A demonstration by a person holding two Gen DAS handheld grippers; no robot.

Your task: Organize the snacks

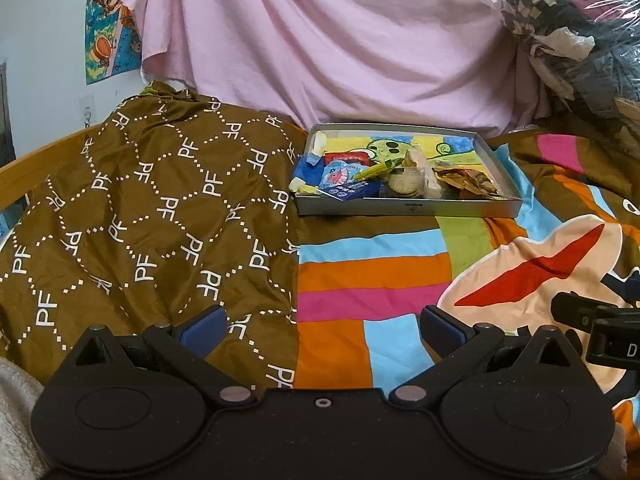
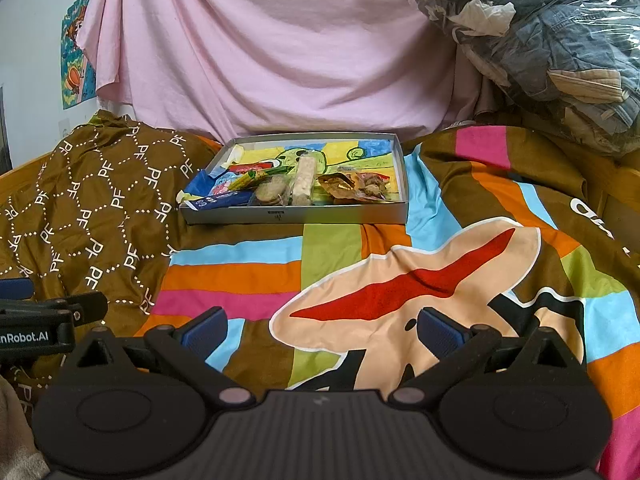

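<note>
A shallow grey cardboard tray [image 1: 408,210] [image 2: 296,216] lies on the bed ahead, lined with a colourful drawing. In it lie several snacks: a blue packet [image 1: 348,190] [image 2: 220,200], a yellow-green wrapper [image 1: 376,170] [image 2: 250,179], round crackers [image 1: 406,182] [image 2: 272,192], a pale wafer pack [image 2: 303,182] and brown foil packets [image 1: 468,182] [image 2: 352,188]. My left gripper [image 1: 322,330] is open and empty, low over the bedspread, well short of the tray. My right gripper [image 2: 322,330] is open and empty too, beside it on the right.
A striped cartoon bedspread [image 1: 372,272] [image 2: 400,280] covers the bed. A brown patterned cloth [image 1: 140,208] [image 2: 92,208] lies left. A pink sheet [image 1: 340,40] [image 2: 280,48] hangs behind. A plastic-wrapped clothes bundle [image 1: 580,28] [image 2: 540,40] sits back right.
</note>
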